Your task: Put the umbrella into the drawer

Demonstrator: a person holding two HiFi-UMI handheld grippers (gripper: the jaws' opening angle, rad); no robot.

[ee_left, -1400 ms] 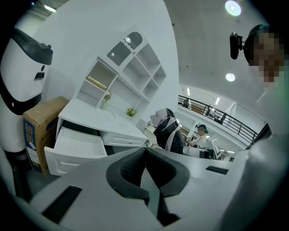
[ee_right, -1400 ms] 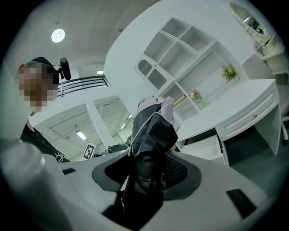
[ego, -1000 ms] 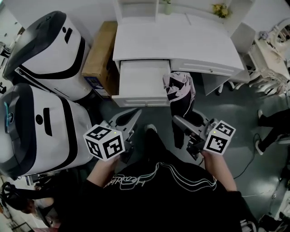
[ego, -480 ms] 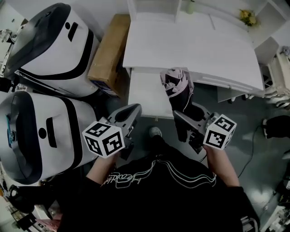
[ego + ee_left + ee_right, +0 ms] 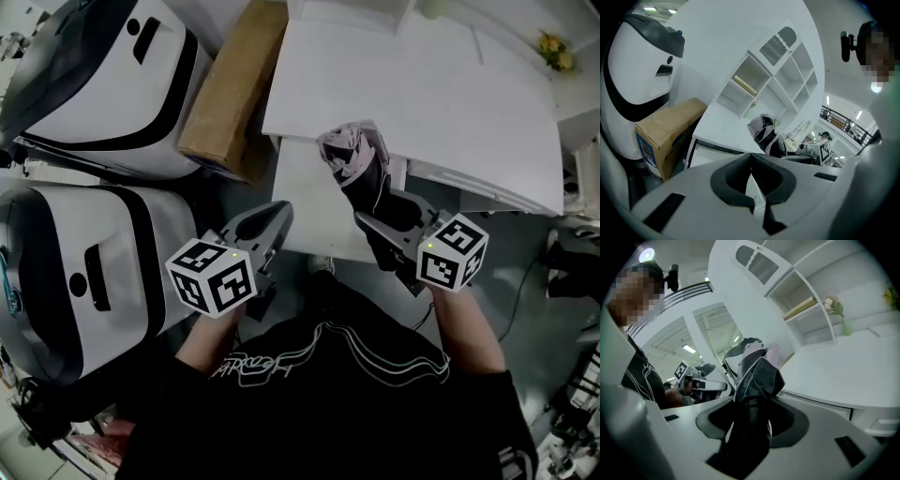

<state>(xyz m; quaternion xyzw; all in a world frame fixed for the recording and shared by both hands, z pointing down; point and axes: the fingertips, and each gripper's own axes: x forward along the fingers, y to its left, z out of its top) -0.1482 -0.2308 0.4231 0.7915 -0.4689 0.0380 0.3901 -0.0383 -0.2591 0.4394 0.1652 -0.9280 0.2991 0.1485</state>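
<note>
Held a folded umbrella (image 5: 361, 167) in the right gripper (image 5: 380, 221), fingers (image 5: 793, 420) spread wide and pressed on its dark bundled lower part, bunched pink, white and black cloth sticking out past the fingertips. Hung it in the air over the right part of the open drawer (image 5: 300, 202), not lying in it, top end about level with the front edge of the white worktop (image 5: 422, 94). Held the left gripper (image 5: 269, 223) empty, fingers (image 5: 733, 177) brought together at the tips with nothing between them, near the drawer's front left corner and apart from the umbrella. Bore black-and-white square patterns, not words, on the marker cubes (image 5: 452, 251) of both grippers. Showed white script print across the person's black top (image 5: 281, 361), too distorted to read. Stood a brown cardboard box (image 5: 230, 89) on the floor just beside the worktop's left end, with a blue label on its end face, seen in the left gripper view, too small to read. Placed one large white machine (image 5: 103, 94) with black bands left of the box, and a second (image 5: 84, 272) nearer the person. Backed the worktop with a white shelf unit (image 5: 773, 79), and set a small vase of pale flowers (image 5: 836, 310) by it.
</note>
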